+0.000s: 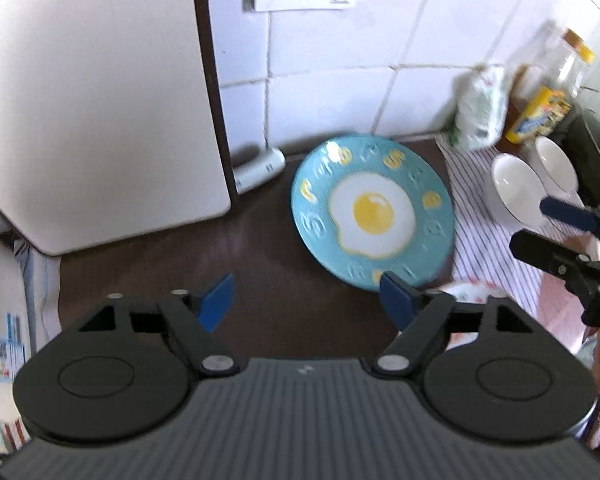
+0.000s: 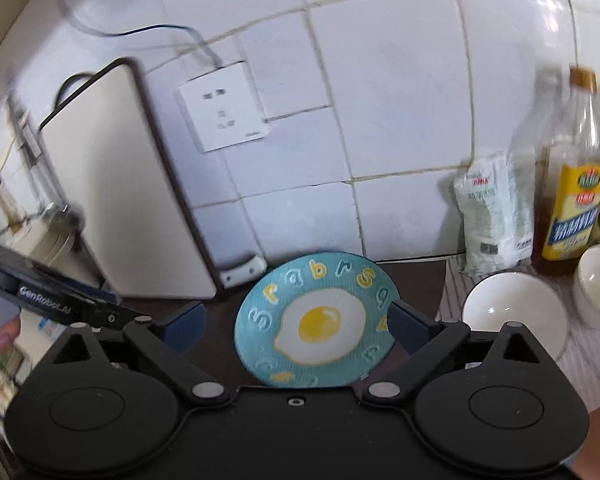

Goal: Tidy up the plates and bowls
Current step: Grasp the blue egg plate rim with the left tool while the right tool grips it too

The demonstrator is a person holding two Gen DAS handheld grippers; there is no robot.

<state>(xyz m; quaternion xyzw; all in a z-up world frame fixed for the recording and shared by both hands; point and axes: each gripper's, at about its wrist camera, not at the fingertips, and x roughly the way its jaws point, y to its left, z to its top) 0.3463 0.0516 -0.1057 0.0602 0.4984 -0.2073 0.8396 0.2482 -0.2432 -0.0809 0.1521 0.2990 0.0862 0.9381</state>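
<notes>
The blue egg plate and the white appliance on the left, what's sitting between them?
Only bare dark countertop between the egg plate and the white appliance, clearest in the left wrist view.

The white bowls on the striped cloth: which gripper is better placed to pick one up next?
The right gripper, probably. The white bowls sit just to its right, and its jaws are open and empty. The left gripper faces the bare counter, with the blue egg plate between it and the bowls.
</notes>
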